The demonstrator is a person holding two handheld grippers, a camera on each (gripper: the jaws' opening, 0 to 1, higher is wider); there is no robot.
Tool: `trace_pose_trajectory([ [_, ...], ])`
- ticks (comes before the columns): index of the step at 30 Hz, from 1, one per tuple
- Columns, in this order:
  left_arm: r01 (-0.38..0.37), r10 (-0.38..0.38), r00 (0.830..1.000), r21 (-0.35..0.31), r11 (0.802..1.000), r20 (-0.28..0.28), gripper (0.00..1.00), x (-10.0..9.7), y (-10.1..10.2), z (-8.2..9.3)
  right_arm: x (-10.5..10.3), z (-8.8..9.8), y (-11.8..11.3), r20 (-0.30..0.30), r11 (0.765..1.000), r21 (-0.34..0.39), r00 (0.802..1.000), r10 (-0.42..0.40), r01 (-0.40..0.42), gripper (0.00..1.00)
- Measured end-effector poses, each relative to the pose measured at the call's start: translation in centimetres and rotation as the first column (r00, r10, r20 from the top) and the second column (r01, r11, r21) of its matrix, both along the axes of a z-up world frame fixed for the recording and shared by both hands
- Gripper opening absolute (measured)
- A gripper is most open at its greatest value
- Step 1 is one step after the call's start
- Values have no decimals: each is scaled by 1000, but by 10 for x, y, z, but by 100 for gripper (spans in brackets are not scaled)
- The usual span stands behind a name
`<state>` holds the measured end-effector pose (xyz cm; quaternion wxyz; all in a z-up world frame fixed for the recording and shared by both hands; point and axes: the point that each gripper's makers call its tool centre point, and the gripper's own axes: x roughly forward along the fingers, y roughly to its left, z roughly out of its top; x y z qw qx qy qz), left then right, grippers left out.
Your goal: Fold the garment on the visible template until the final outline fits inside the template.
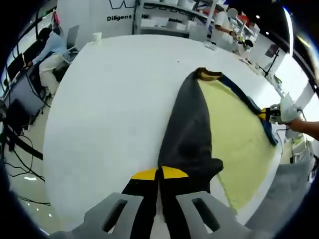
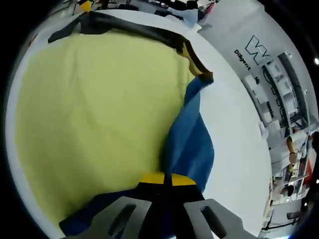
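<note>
Garment (image 1: 234, 129) spread on white surface (image 1: 114, 114), its near edges cut off by both views, left tool (image 1: 159, 173) pinched on dark sleeve (image 1: 192, 129), right tool (image 2: 167, 179) pinched on blue sleeve (image 2: 192, 144), template hard to make out, shelves (image 1: 169, 12) and seated person (image 1: 50, 50) beyond

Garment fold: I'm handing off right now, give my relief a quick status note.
Left gripper: shut on the garment's dark grey sleeve.
Right gripper: shut on the blue sleeve.
Garment: pale yellow body spread on the white table, collar at the far end.
Done: both sleeves gripped and lifted inward.
Left: lay the sleeves over the body, then fold it down. No template outline is discernible.
</note>
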<state>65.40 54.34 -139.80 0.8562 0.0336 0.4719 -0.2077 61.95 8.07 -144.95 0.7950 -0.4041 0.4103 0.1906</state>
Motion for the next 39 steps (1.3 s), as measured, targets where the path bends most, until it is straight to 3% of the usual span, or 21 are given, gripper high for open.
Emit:
trace_pose_trajectory([
  [13,-23,23,1000,163,986,2,0,24,49,1,-2,4,-6,-5,1000,14,1000,-22,22,0],
  [18,-24,26,1000,208,978,-7,0,37,54,-6,-2,4,-7,-14,997,44,998,-67,67,0],
  [29,41,-43,999,350,936,-2,0,62,60,-19,1,3,-9,-20,992,71,994,-105,106,0],
  [34,105,-93,994,379,920,-49,1,54,58,-33,2,3,-10,-28,987,89,991,-133,135,0],
  [39,140,-128,990,378,915,-56,1,49,59,-42,2,3,-10,-41,980,114,986,-162,166,0],
])
